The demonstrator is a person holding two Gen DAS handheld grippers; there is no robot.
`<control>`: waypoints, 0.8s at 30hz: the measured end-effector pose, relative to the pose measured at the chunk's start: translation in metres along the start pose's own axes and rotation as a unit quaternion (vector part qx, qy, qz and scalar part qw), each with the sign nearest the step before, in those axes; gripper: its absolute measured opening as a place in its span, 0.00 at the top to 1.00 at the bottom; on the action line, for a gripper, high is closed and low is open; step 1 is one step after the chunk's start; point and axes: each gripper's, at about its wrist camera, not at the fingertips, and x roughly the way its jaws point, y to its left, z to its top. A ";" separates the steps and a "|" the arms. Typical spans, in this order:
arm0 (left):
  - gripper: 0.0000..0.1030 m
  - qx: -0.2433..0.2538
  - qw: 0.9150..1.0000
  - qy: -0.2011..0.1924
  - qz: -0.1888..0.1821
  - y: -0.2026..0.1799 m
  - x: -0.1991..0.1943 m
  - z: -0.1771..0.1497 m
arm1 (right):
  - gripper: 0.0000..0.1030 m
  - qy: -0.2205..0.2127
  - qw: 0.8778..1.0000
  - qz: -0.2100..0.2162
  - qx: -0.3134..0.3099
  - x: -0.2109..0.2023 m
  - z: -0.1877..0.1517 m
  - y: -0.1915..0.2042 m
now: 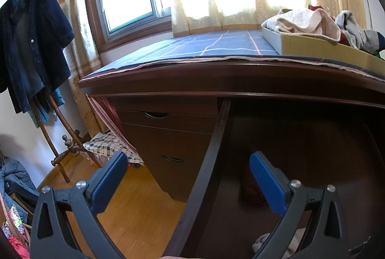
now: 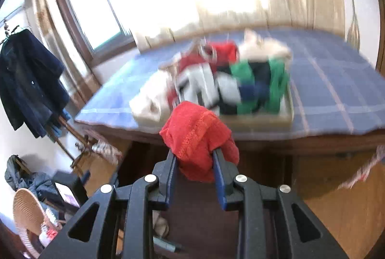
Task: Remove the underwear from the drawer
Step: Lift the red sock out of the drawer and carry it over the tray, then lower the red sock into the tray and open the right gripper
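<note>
In the left wrist view, the left claw (image 1: 187, 177) gapes empty over the open dark drawer (image 1: 300, 162), a sight the right view lacks. Only the right wrist view shows the red underwear (image 2: 197, 136), pinched between the right claw's (image 2: 195, 158) blue pads, bunched above its fingertips before the table (image 2: 264, 138).

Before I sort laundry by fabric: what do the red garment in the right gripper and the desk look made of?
Red garment: soft knit or lace-like cloth, matte, with an openwork stitched band. Desk: dark reddish-brown wood or veneer, smooth with slight sheen along its edge; which one I cannot tell.
</note>
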 end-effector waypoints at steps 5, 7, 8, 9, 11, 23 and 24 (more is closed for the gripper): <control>0.00 0.001 1.000 0.000 0.001 0.000 0.000 0.000 | 0.71 -0.038 0.999 -0.024 0.010 -0.008 0.029 -0.013; 0.00 0.001 1.000 -0.001 0.001 0.000 0.000 0.000 | 0.71 -0.046 0.998 -0.042 0.012 -0.003 0.038 -0.022; 0.00 0.001 1.000 -0.001 0.001 0.000 0.000 0.000 | 0.71 -0.047 0.997 -0.055 0.011 0.002 0.040 -0.028; 0.00 0.002 1.000 -0.001 0.002 0.000 -0.001 0.000 | 0.71 -0.046 0.997 -0.067 0.010 0.008 0.042 -0.034; 0.00 0.003 1.000 -0.002 0.002 -0.001 -0.001 0.000 | 0.71 -0.040 0.996 -0.085 0.008 0.024 0.040 -0.042; 0.00 0.003 1.000 -0.002 0.003 -0.001 -0.001 0.000 | 0.71 0.004 0.991 -0.131 0.009 0.087 0.039 -0.073; 0.00 0.003 1.000 -0.002 0.003 -0.001 -0.001 0.000 | 0.71 0.006 0.991 -0.130 0.011 0.089 0.038 -0.075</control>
